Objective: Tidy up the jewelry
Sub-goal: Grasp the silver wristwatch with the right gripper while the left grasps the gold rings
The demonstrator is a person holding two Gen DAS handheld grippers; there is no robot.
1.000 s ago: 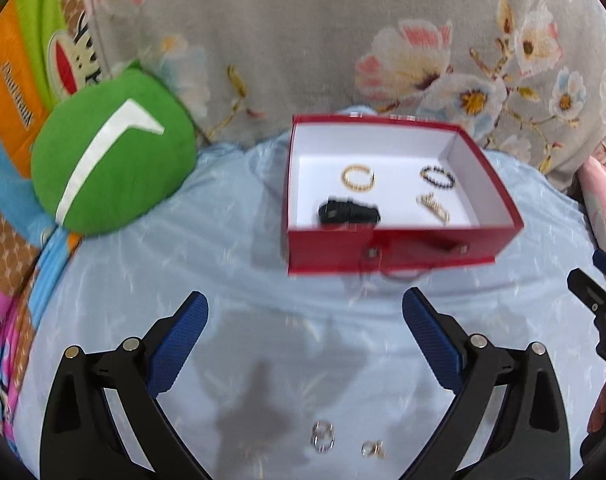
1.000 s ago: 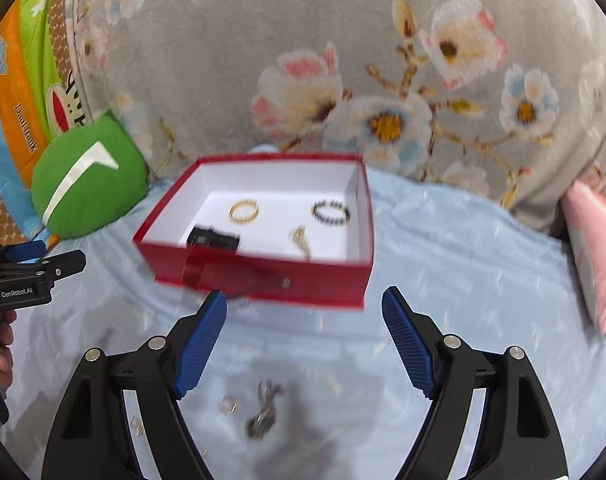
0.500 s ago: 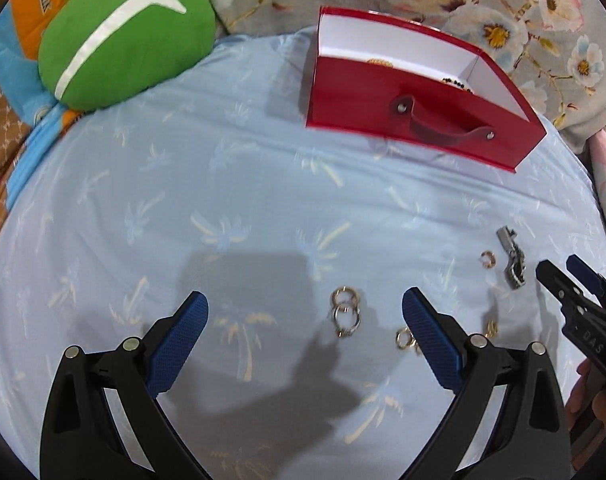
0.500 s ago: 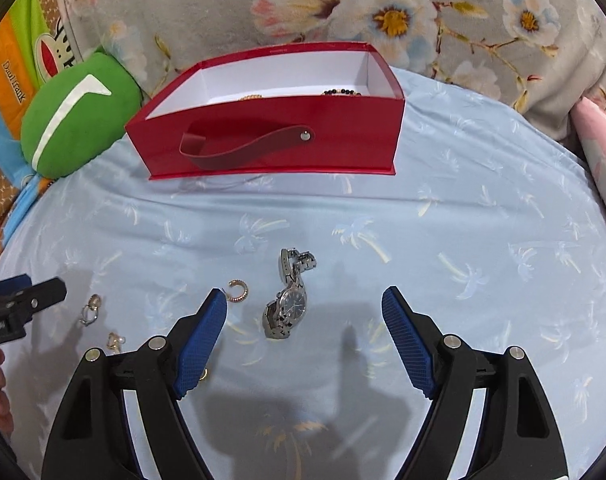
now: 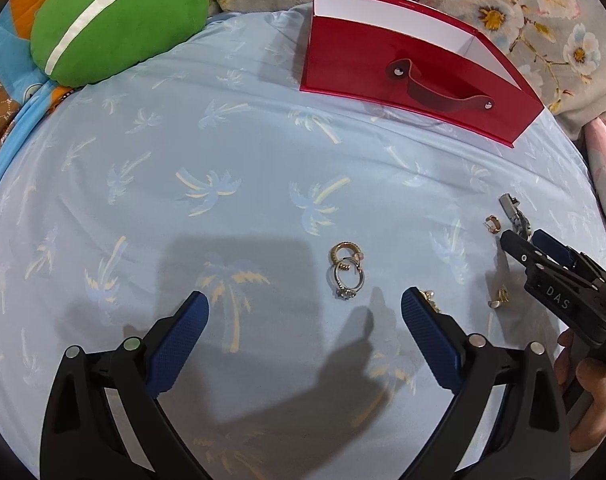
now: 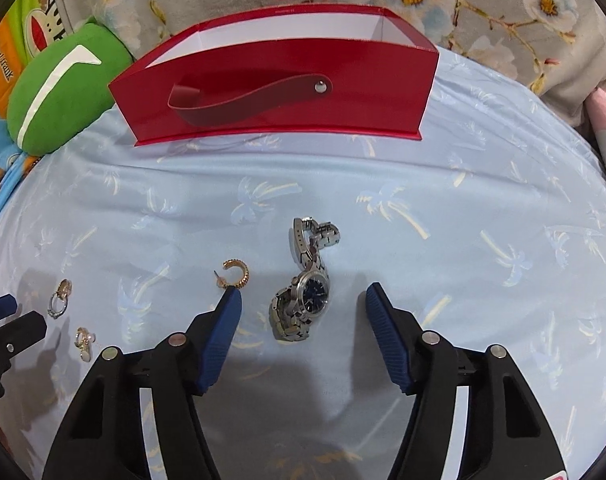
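On the bed's pale blue sheet [image 6: 463, 168], the steel watch [image 6: 303, 292] lay between the fingers of the right gripper [image 6: 303, 298], which had just been closing but stood apart, touching nothing. Its long axis ran away from the gripper toward the red box [image 6: 279, 80] at the far edge. A gold hoop earring [image 6: 237, 274] sat just beside the left-hand fingertip. The left gripper [image 5: 305, 306] was spread wide, with two linked rings [image 5: 347, 270] just ahead of its gap. Another small gold piece [image 5: 429, 298] was half hidden behind its right-hand finger. The box's contents were hidden by its front wall.
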